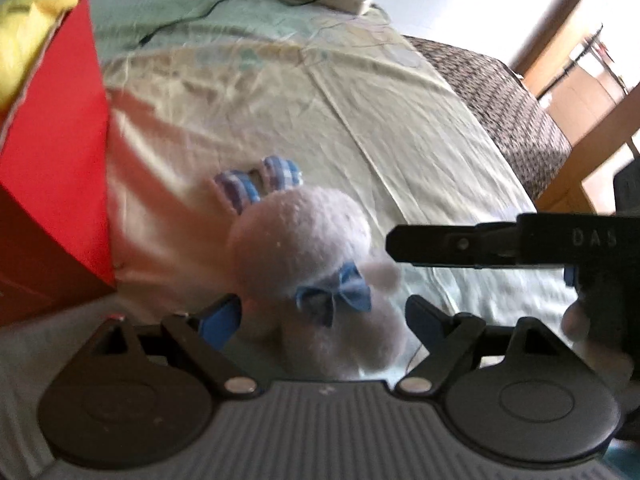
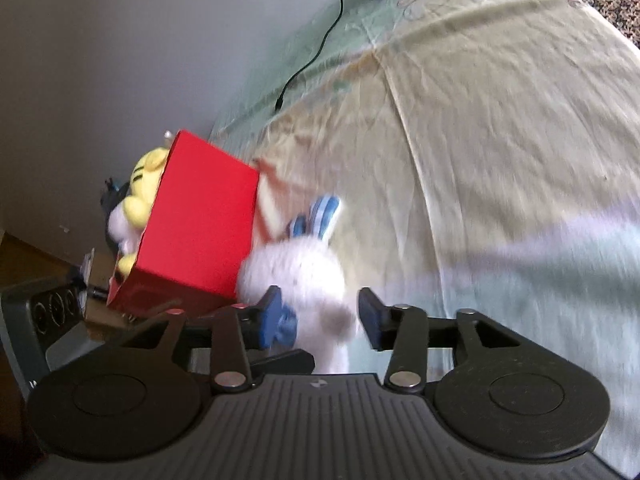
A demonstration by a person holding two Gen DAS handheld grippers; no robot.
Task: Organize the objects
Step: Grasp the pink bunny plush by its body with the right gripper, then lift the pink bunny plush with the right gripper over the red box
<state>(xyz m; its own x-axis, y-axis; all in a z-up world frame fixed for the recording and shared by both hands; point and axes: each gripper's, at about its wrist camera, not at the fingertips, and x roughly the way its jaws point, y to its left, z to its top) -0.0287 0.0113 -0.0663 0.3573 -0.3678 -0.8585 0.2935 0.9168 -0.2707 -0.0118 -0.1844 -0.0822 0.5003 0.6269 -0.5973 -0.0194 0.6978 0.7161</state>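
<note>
White plush rabbit (image 1: 304,264) lies on bedsheet (image 1: 400,140), red box (image 1: 52,184) at its 9 o'clock. Left gripper (image 1: 320,320) wide, rabbit between both pads, contact unclear. Right gripper (image 2: 320,316) parted around rabbit, not pressing.

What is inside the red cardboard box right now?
A yellow plush toy and something white stick out of the red cardboard box; its walls hide anything deeper.

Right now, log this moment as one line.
left gripper: open around white plush rabbit | right gripper: open | red box: holds yellow plush
</note>
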